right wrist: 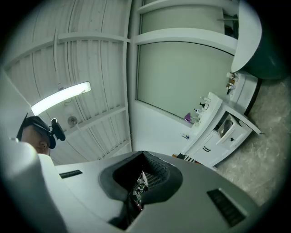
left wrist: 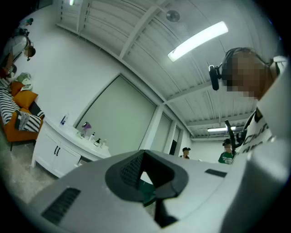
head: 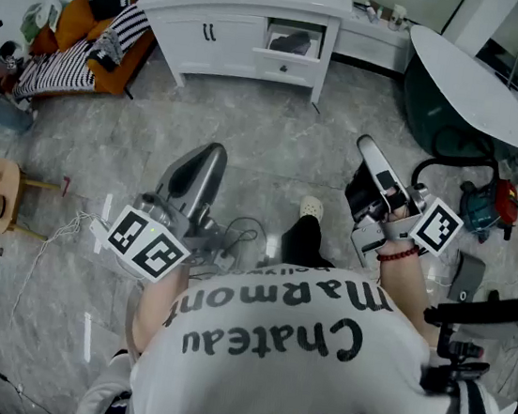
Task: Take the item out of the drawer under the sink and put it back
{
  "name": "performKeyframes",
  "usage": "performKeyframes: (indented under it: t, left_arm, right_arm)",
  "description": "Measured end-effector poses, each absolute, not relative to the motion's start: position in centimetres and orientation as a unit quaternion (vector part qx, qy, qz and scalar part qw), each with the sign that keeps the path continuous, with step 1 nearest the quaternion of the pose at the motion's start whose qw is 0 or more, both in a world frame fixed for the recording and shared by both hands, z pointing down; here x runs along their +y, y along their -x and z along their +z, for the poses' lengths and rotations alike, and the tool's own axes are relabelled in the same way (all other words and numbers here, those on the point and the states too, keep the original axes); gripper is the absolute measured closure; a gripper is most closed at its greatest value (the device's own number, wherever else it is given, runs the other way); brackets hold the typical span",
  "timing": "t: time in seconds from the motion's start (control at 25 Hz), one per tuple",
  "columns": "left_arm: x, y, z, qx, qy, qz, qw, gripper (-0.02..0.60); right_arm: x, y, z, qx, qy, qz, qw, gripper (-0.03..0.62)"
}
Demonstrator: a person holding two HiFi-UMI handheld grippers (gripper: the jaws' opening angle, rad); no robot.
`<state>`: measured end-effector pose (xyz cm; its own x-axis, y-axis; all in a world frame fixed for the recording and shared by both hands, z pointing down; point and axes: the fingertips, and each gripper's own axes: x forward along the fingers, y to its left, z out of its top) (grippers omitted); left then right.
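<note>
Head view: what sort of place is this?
Likely a mock bathroom set in a workshop: a white vanity cabinet with an open drawer, a freestanding bathtub, and power tools on the floor.

The person holds both grippers out in front of the torso, elbows bent, each pointing away and tilted slightly upward. The left gripper (head: 211,155) is on the left, its jaws pressed together with nothing between them. The right gripper (head: 365,147) is well apart on the right, its jaws likewise together and empty.

Marble floor (head: 248,143) — white vanity (head: 228,25), wooden stool (head: 1,188) on it.
</note>
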<state>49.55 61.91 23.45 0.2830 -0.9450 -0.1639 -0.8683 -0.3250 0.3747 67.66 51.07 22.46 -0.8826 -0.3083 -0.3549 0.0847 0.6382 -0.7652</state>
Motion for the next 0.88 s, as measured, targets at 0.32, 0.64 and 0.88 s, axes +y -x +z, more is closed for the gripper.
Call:
performKeyframes:
  t: [0.32,0.64,0.88]
  left_arm:
    - [62.3,-49.8,23.5,-0.575,-0.791,-0.181,0.103,0.572]
    - [59.6,-50.2,24.2,-0.586,-0.785,-0.177,0.1,0.572]
    - [54.5,-49.0,25.1,-0.594,-0.78,-0.163,0.105,0.572]
  right_arm:
    - [50.7,-68.2,22.6,0.859,0.049,-0.445,0.25,0.583]
    - [49.0,-67.0,25.6,0.922,0.098,-0.348,0.136,0.582]
    - [43.6,-65.3,27.2,0.948,0.132,-0.282,0.065,0.582]
